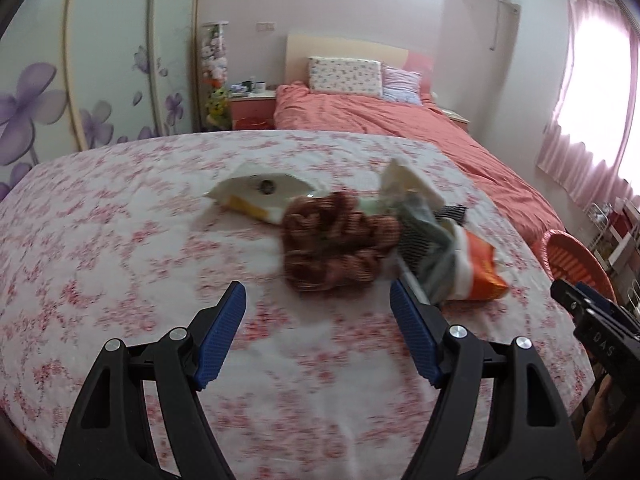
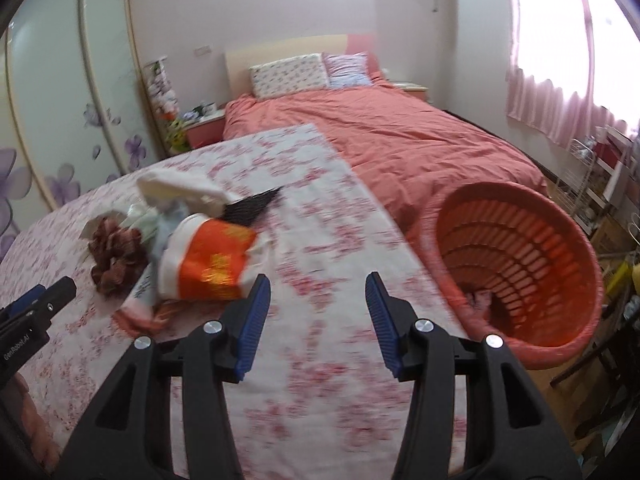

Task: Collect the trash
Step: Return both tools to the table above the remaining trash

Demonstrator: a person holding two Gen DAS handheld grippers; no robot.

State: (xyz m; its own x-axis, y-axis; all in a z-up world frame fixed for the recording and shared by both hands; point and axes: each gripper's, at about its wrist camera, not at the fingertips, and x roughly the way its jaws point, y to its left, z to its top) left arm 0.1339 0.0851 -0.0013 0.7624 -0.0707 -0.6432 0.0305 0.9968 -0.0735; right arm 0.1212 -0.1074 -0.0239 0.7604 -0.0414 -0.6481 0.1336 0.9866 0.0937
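Left wrist view: nearest the lens, the left gripper (image 1: 318, 300) has its jaws spread wide with nothing between them, above a surface (image 1: 120, 240) covered in a white cloth with pink flowers. Just beyond the blue pads lies the trash pile: a crumpled brown netted wad (image 1: 336, 240), a white packet (image 1: 260, 192) behind it, a white box (image 1: 412, 184) and a grey-green wrapper (image 1: 432, 240) to its right, and an orange-and-white bag (image 1: 480, 268) at the pile's right end. At the right edge the tip of the right gripper (image 1: 568, 296) shows beside the rim of a red basket (image 1: 576, 256). A bed (image 1: 380, 120) with a coral cover lies behind.

Right wrist view: the right gripper (image 2: 317, 292) has its jaws parted and empty over the flowered cloth. The orange-and-white bag (image 2: 212, 260) lies just left of the left pad, with the netted wad (image 2: 116, 256) and white box (image 2: 180, 192) beyond. The red basket (image 2: 520, 248) stands tilted to the right, off the surface's edge, with a scrap of pinkish material low inside; what it is cannot be told. The left gripper's tip (image 2: 52, 296) enters at left.
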